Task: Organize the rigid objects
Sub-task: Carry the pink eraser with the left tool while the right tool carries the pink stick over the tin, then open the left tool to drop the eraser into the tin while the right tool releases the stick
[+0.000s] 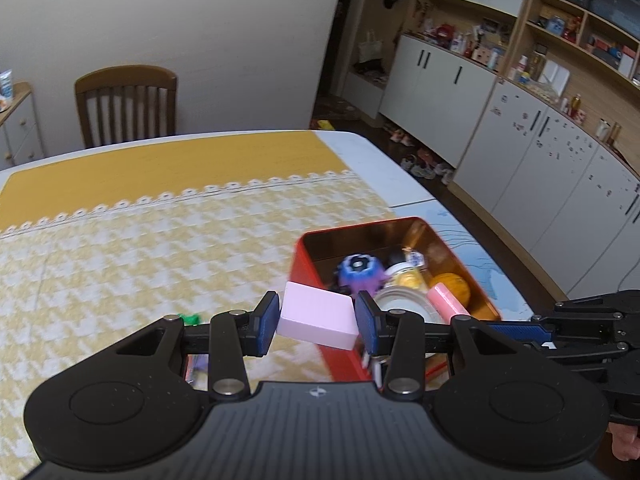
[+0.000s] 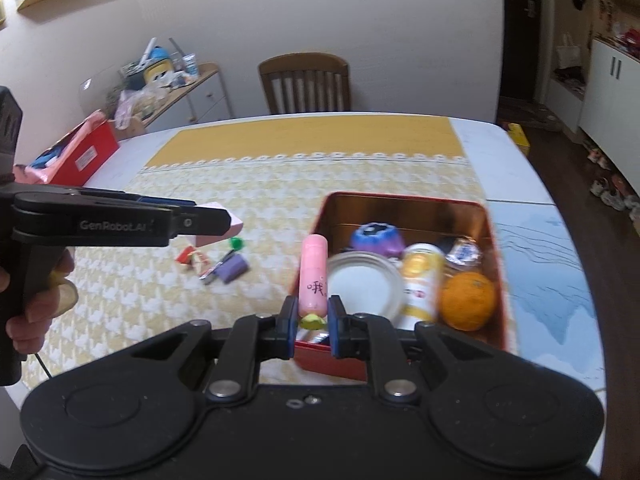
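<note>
Left tool (image 1: 317, 322) clamps a pink block (image 1: 318, 320); right tool (image 2: 313, 322) grips a pink tube (image 2: 314, 280) over the red tin (image 2: 496, 240).

Two black handheld grippers with blue pads

Left gripper (image 1: 317, 322) and right gripper (image 2: 313, 322) show silver pivot screws; the left's side reads "GenRobot.AI". Bare-skinned hand (image 2: 34, 300) grips its handle.

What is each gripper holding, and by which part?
Left gripper clamps the pink block by its two opposite sides; right gripper grips the pink tube near its yellow-green end.

Right tool (image 2: 312, 322) clamps pink tube (image 2: 314, 280) over red tin (image 2: 404, 197).
</note>
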